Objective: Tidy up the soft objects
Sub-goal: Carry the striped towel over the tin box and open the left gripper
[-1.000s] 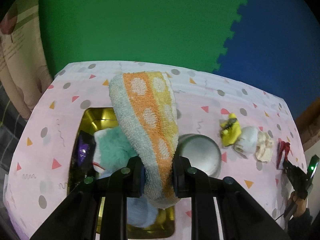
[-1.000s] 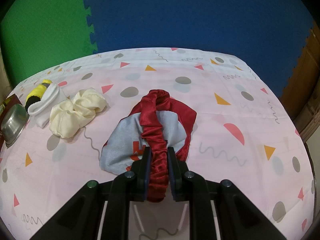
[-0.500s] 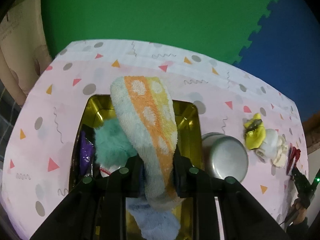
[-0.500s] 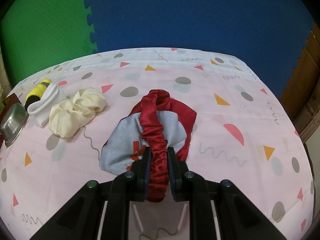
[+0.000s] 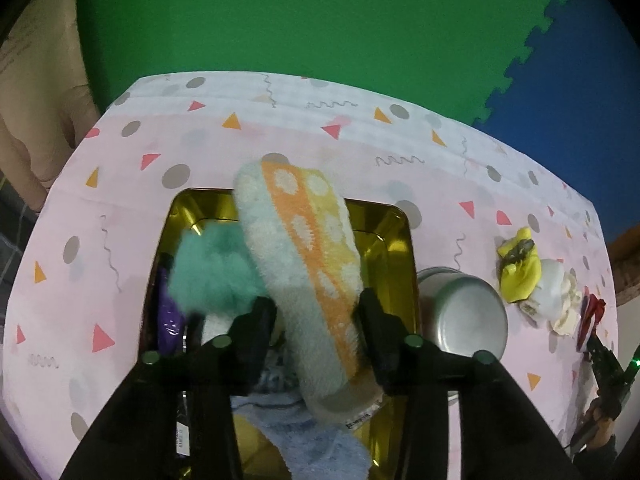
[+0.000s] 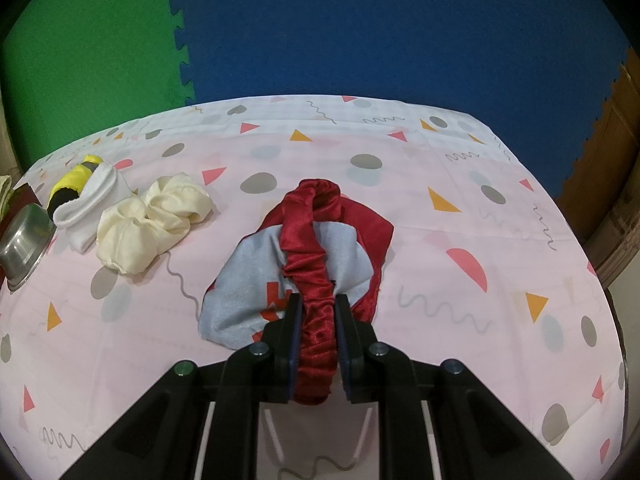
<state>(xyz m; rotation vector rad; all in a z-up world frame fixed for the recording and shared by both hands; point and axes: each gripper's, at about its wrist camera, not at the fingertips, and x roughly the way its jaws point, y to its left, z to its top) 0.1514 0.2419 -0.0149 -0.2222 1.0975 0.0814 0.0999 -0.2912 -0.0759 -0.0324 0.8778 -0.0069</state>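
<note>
Spotted towel (image 5: 304,264), orange and pale green, stands between the just-widened jaws of my left hand-held gripper (image 5: 316,320), over the gold tray (image 5: 394,240), so it can drop in beside the teal plush (image 5: 212,268). My right hand-held gripper (image 6: 316,320) pinches the red satin scrunchie (image 6: 312,248), well right of the tray, ready for lifting.

A: What do the grippers look like?
B: The left gripper (image 5: 316,332) is matte black, with two flat fingers, round screw heads on its forked arms and a white label strip.
A: And the other?
B: The right gripper (image 6: 317,336) matches, with dark-blue pads (image 6: 295,344) and pale rails beneath.
</note>
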